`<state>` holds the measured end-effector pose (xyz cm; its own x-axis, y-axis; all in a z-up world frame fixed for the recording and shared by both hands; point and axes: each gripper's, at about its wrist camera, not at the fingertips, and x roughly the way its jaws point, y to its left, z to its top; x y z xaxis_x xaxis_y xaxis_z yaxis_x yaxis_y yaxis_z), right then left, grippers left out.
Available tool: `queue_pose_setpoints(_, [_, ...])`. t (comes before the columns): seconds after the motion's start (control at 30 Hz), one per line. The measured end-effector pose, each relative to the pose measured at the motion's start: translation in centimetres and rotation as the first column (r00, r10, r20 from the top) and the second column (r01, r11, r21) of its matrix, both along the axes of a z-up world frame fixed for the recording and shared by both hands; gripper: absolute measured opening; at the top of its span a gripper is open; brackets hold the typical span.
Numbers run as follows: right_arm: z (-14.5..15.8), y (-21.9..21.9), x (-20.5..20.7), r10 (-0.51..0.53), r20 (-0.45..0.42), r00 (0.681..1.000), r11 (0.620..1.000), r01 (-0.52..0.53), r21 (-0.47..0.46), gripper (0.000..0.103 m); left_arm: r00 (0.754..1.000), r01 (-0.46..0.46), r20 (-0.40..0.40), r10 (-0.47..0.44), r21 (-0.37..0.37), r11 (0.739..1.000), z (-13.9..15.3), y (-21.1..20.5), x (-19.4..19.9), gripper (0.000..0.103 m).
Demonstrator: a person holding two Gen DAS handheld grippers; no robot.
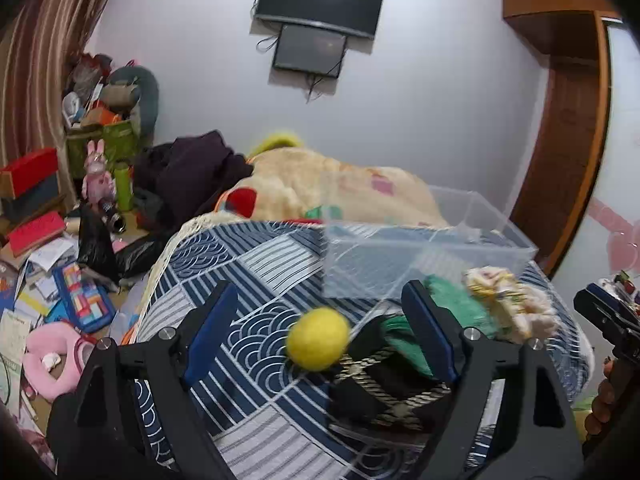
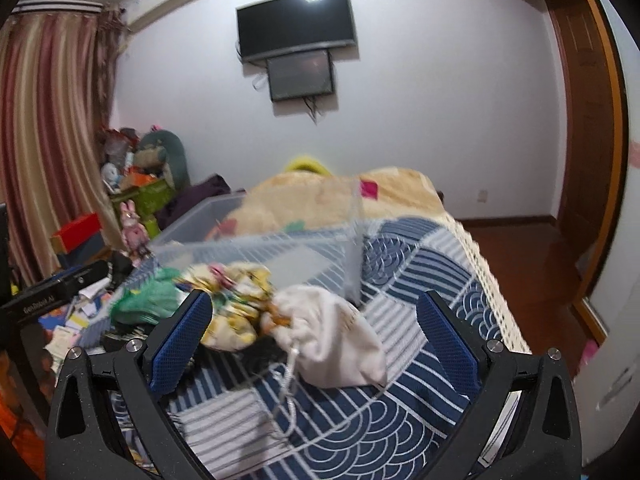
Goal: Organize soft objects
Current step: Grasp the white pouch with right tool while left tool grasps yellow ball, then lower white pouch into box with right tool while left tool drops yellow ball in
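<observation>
Reaching wide-open and empty-handed, the left gripper (image 1: 326, 330) could nudge the round yellow felt ball (image 1: 318, 338) off the bed (image 1: 256, 264) — right gripper (image 2: 316, 332), also open, holds nothing.

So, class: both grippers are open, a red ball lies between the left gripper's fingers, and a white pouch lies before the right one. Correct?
One error: the ball is yellow, not red, as the left wrist view shows. The left gripper and right gripper are open, and the white pouch lies before the right one.
</observation>
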<state>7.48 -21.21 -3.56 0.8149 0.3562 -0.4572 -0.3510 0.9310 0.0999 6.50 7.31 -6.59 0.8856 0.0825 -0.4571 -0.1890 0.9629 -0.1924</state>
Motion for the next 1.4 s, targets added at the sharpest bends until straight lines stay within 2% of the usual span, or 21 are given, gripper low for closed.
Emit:
queue_pose_setpoints(0.17, [-1.9, 0.1, 1.5, -0.018, -0.086, 0.996, 1.0, 0.016, -0.024, 0.089, 0.998, -0.012, -0.061, 0.012, 0.015, 1.0, -2.1, 0.7, 1.8, 0.079])
queue_pose_setpoints(0.37, [-3.6, 0.5, 2.5, 0.006, -0.168, 0.986, 0.999, -0.014, -0.048, 0.074, 0.99, 0.004, -0.14, -0.009, -0.036, 0.999, -4.2, 1.4, 3.4, 0.071])
queue_pose_setpoints(0.47, [-4.1, 0.6, 2.8, 0.012, -0.193, 0.981, 0.999, -0.022, -0.047, 0.058, 0.99, 0.026, -0.139, -0.032, -0.049, 0.998, -4.3, 1.4, 3.6, 0.061])
queue_pose_setpoints(0.53, [-4.1, 0.3, 2.8, 0.017, -0.201, 0.979, 0.999, -0.024, -0.037, 0.042, 0.988, 0.051, -0.145, -0.057, -0.046, 0.998, -4.5, 1.0, 3.7, 0.05])
queue_pose_setpoints(0.6, [-3.9, 0.1, 2.7, 0.02, -0.198, 0.98, 0.999, -0.025, -0.023, 0.031, 0.984, 0.084, -0.151, -0.089, -0.039, 0.996, -4.7, 0.2, 3.8, 0.041])
queue_pose_setpoints(0.7, [-3.5, -0.1, 2.5, 0.014, -0.185, 0.983, 1.0, -0.017, -0.016, 0.023, 0.986, 0.085, -0.148, -0.081, 0.015, 0.996, -4.4, -0.8, 3.5, 0.04])
queue_pose_setpoints(0.83, [-2.5, -0.5, 2.0, 0.0, -0.146, 0.989, 1.0, -0.003, -0.017, 0.021, 0.989, 0.076, -0.133, -0.071, 0.033, 0.997, -3.7, -1.1, 2.9, 0.038])
queue_pose_setpoints(1.03, [-0.1, -1.0, 0.8, -0.013, -0.059, 0.998, 1.0, 0.013, -0.01, 0.021, 0.996, 0.081, -0.051, -0.08, 0.027, 0.996, -0.6, -1.2, 1.4, 0.038])
queue_pose_setpoints(1.23, [2.3, -0.9, 0.4, -0.004, 0.004, 1.0, 1.0, 0.004, 0.008, 0.021, 0.991, 0.133, 0.017, -0.134, 0.027, 0.991, 2.9, -1.7, 1.0, 0.038])
queue_pose_setpoints(1.4, [3.8, -0.4, 1.4, 0.013, 0.037, 0.999, 1.0, -0.013, 0.012, 0.021, 0.982, 0.183, 0.054, -0.184, 0.026, 0.983, 5.4, -2.0, 2.1, 0.038])
